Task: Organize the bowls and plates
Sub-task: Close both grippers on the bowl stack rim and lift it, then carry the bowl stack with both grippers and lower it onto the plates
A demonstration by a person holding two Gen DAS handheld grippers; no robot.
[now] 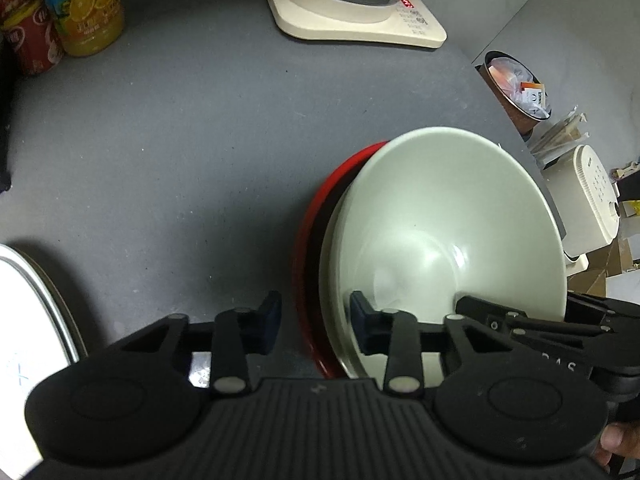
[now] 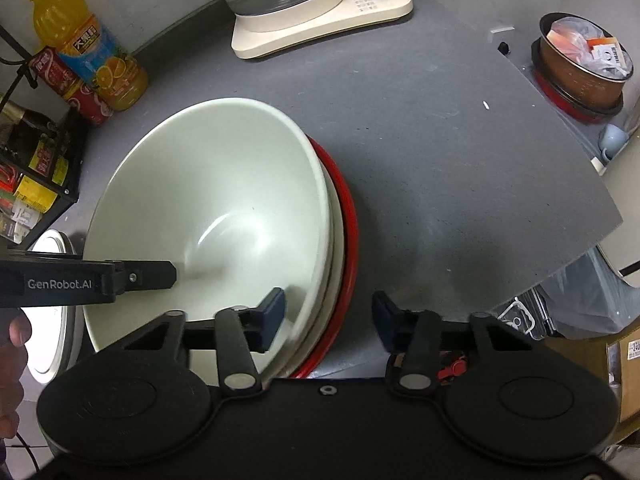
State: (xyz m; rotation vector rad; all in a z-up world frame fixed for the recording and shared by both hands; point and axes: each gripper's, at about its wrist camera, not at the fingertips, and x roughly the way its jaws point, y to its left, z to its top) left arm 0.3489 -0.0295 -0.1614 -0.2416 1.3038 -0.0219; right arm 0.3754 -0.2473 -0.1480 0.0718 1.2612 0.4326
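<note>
"GenRobot.AI" lettering marks left gripper (image 2: 168,276); both it and right gripper (image 2: 328,320) gape wide, empty, straddling pale bowl (image 2: 212,208) rims.

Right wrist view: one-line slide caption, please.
Both open grippers, right gripper and left gripper, straddle the pale green bowl stacked on a red plate.

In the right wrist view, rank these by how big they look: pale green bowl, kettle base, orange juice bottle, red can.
1. pale green bowl, though nearness inflates it
2. kettle base
3. orange juice bottle
4. red can, partly hidden behind the bottle
</note>
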